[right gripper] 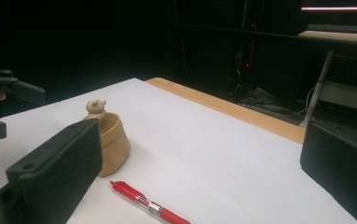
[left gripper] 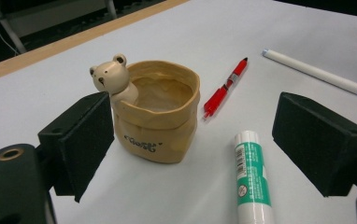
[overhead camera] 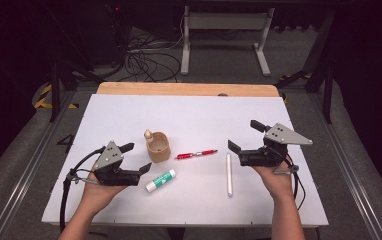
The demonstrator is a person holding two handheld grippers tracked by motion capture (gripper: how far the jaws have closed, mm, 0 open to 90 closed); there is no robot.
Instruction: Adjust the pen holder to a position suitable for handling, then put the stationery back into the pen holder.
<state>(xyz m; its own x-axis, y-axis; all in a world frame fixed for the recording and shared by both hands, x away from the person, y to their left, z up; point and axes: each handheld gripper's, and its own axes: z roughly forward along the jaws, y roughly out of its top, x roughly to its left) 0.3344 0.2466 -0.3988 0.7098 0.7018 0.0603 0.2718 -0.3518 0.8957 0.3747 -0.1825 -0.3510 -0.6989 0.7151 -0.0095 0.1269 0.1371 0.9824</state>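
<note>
A tan pot shaped like a paper bag with a small bear on its rim point(overhead camera: 158, 146) point(left gripper: 158, 116) point(right gripper: 111, 144) stands left of the table's middle. A green and white glue stick point(overhead camera: 160, 180) point(left gripper: 251, 177) lies just in front of it. To its right lie a red pen point(overhead camera: 196, 154) point(left gripper: 223, 91) point(right gripper: 148, 205) and a white marker point(overhead camera: 229, 174) point(left gripper: 314, 71). My left gripper point(overhead camera: 140, 157) point(left gripper: 199, 140) is open beside the pot, its jaws wide, holding nothing. My right gripper point(overhead camera: 242, 135) point(right gripper: 200, 154) is open and holds nothing, right of the marker.
The white board point(overhead camera: 189, 110) covers the table, with a wooden strip point(overhead camera: 189, 89) along its far edge. Cables and a white metal frame point(overhead camera: 224, 30) sit on the floor beyond. In the right gripper view the left gripper point(right gripper: 3, 102) shows at far left.
</note>
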